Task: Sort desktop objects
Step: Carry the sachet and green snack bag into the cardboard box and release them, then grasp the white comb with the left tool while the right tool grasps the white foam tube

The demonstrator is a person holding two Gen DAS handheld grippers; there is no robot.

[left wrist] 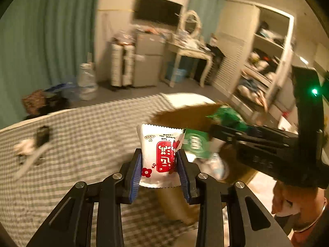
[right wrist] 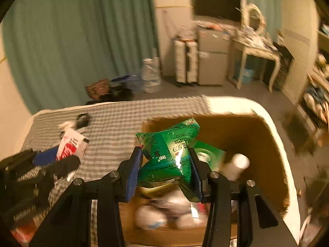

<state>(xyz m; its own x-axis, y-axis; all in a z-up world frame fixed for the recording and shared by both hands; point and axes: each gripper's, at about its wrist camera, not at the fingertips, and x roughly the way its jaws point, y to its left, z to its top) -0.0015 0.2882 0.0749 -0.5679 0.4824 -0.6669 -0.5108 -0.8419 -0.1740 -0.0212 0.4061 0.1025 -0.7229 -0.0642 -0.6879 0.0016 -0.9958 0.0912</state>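
Left wrist view: left hand-held gripper (left wrist: 158,165) clamps a white-and-red packet (left wrist: 159,156), lower centre.
Right hand-held gripper (right wrist: 166,167) grips a green packet (right wrist: 171,154) above the cardboard box (right wrist: 265,144); checked bed (right wrist: 115,121) lies open at left.

Teal curtain (right wrist: 78,41), wall-mounted television (right wrist: 218,5), small grey fridge (right wrist: 212,57).

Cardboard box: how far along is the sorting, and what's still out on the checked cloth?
Done: the cardboard box already holds a green carton, a white bottle and blurred white items. In hand: the left gripper grips a white-and-red packet, and the right gripper grips a green packet over the box. Left: a dark item and white bits lie on the checked cloth.
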